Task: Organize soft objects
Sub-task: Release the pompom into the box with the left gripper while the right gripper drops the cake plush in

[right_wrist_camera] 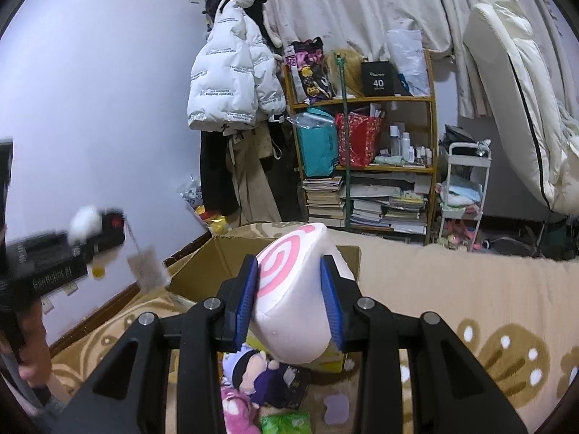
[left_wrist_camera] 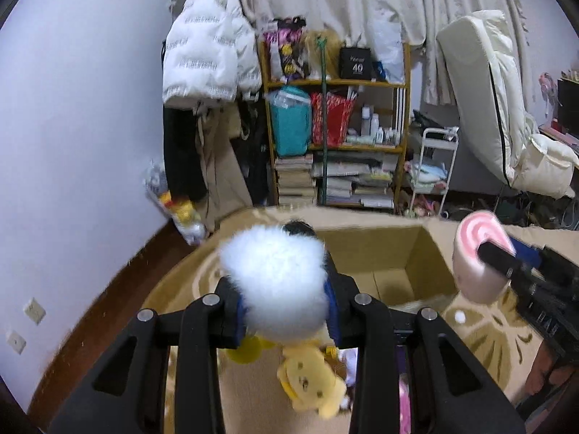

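Observation:
My left gripper (left_wrist_camera: 287, 302) is shut on a fluffy white plush (left_wrist_camera: 277, 275) with yellow feet and holds it in the air before the open cardboard box (left_wrist_camera: 376, 253). My right gripper (right_wrist_camera: 289, 300) is shut on a white roll-shaped plush with a pink swirl (right_wrist_camera: 296, 296), held above the near edge of the box (right_wrist_camera: 217, 264). That swirl plush also shows in the left wrist view (left_wrist_camera: 477, 256). A yellow bear plush (left_wrist_camera: 313, 385) lies on the carpet below the left gripper. A purple-haired doll (right_wrist_camera: 253, 365) and a pink plush (right_wrist_camera: 237, 412) lie below the right gripper.
A patterned beige carpet (right_wrist_camera: 470, 289) covers the floor. A wooden shelf (left_wrist_camera: 336, 119) full of books and bags stands at the back, with hanging coats (left_wrist_camera: 206, 54) to its left, a white trolley (left_wrist_camera: 434, 166) and a leaning mattress (left_wrist_camera: 499, 101) to its right. A green packet (right_wrist_camera: 286, 423) lies near the dolls.

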`<move>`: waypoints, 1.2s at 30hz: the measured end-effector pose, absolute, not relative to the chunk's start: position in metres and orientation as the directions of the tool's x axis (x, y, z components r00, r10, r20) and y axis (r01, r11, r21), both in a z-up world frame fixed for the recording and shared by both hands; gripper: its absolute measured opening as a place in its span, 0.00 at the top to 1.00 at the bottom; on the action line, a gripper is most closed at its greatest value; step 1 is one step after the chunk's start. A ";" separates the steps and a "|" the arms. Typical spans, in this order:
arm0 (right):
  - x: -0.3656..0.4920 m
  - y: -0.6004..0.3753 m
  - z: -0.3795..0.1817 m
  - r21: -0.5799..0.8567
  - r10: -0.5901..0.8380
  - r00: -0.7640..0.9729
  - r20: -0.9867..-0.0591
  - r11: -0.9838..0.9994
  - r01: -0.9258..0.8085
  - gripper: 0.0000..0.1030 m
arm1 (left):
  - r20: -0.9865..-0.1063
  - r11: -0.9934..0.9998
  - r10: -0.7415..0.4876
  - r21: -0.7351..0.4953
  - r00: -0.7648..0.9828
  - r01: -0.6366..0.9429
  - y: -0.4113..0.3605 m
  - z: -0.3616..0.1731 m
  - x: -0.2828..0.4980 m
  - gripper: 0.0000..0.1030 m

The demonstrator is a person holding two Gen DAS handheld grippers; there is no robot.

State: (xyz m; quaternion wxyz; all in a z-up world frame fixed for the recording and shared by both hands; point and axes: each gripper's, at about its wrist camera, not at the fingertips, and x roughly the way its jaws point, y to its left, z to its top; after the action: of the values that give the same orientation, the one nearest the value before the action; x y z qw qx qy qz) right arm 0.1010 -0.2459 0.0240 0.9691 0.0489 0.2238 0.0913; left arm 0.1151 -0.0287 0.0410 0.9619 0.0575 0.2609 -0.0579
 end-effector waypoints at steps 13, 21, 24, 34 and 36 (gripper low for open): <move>0.148 -0.248 0.019 0.140 0.227 0.877 -0.424 0.973 -0.184 0.64 | -0.477 0.973 -0.094 0.140 0.874 0.181 -0.057 0.038 0.162 0.67; 0.166 -0.258 -0.005 0.188 0.261 0.852 -0.455 0.963 -0.195 0.64 | -0.544 0.976 -0.103 0.106 0.833 0.190 -0.060 -0.001 0.187 0.67; 0.172 -0.261 -0.016 0.205 0.266 0.837 -0.477 0.960 -0.189 0.64 | -0.566 0.978 -0.110 0.086 0.817 0.191 -0.061 -0.013 0.195 0.67; 0.180 -0.264 -0.036 0.231 0.277 0.809 -0.519 0.956 -0.180 0.62 | -0.627 0.975 -0.114 0.077 0.770 0.206 -0.068 -0.040 0.208 0.66; 0.181 -0.262 -0.038 0.230 0.279 0.804 -0.525 0.956 -0.182 0.62 | -0.637 0.975 -0.113 0.077 0.762 0.210 -0.070 -0.043 0.209 0.66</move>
State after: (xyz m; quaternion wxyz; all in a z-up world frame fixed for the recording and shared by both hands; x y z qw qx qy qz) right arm 0.1811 -0.2623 -0.0384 0.9460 0.0843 0.2885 0.1218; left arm 0.2094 -0.0698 -0.0432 0.9359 0.0720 0.3339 -0.0863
